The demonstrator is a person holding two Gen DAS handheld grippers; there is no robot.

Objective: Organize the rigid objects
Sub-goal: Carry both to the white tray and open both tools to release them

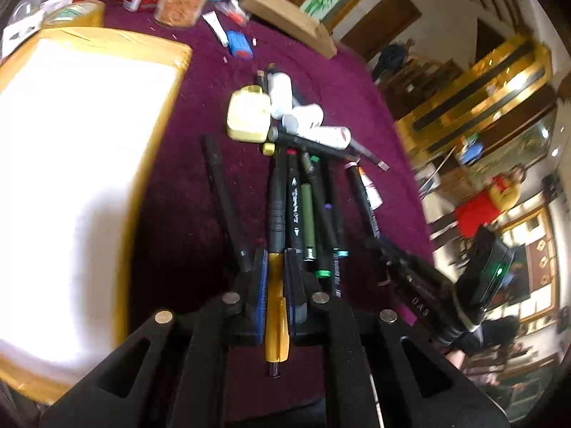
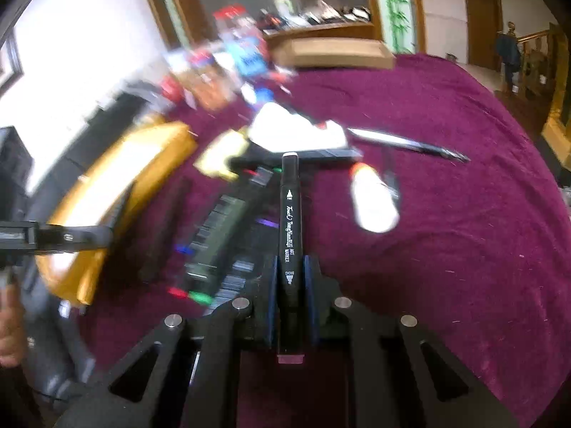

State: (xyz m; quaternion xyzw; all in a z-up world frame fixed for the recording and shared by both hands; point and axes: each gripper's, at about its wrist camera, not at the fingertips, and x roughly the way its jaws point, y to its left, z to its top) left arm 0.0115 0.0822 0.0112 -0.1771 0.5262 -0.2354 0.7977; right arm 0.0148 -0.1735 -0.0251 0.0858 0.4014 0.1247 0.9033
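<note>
Clamped between the blue pads of the left gripper (image 1: 275, 278) is a gold-and-black pen (image 1: 275, 271), pointing down toward the heap of pens and markers (image 1: 314, 214) on the purple tablecloth (image 1: 357, 82). Both grippers tilt downward, and the right gripper (image 2: 289, 285) is pinched on a black marker (image 2: 291, 235) printed "ART MARKER" and "BROAD". A yellow tray (image 1: 157, 164) lies left of the heap, white bottles (image 1: 307, 121) and a yellow case (image 1: 248, 114) beyond it, a cardboard box (image 1: 289, 18) farther back.

Box (image 1: 82, 164) left of pens (image 1: 310, 207) (heaped)
</note>
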